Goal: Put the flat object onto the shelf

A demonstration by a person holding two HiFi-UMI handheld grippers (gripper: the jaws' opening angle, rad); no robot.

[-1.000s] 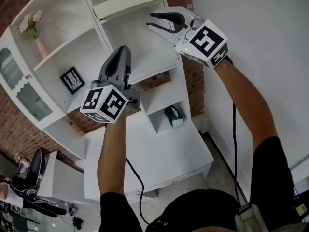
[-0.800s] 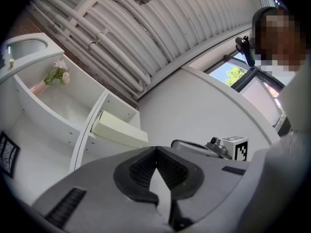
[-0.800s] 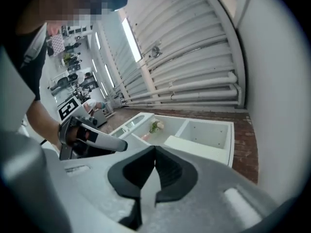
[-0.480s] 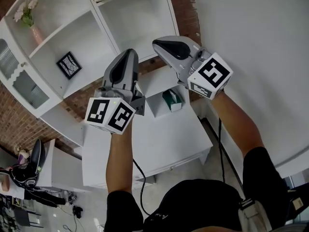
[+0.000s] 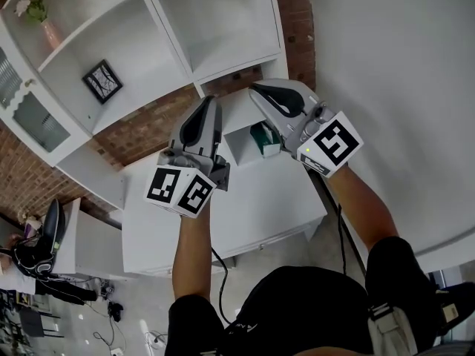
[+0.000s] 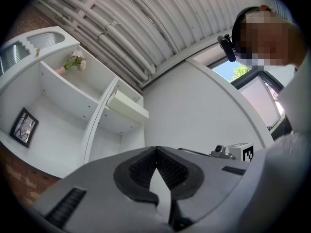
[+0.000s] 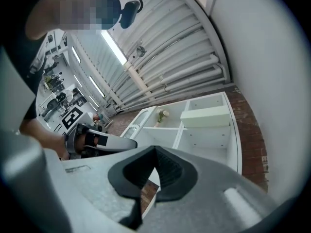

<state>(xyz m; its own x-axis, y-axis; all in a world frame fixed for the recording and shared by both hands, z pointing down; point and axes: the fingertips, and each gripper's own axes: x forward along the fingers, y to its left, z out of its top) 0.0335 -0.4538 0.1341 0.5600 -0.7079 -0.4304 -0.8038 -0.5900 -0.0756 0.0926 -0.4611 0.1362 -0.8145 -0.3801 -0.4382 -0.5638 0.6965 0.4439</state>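
The left tongs (image 6: 156, 154) and the right tongs (image 7: 155, 154) are both pressed together on nothing, and the flat cream board (image 6: 127, 106) lies in an upper compartment of the white shelf unit (image 6: 63, 87).

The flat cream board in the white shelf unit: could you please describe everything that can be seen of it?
The flat cream board is a plain rectangular slab with thick, even edges, perhaps painted wood. It lies level on an upper shelf in the right column of the white shelf unit, spanning nearly the compartment's width. Only the shelf touches it; nothing rests on it.
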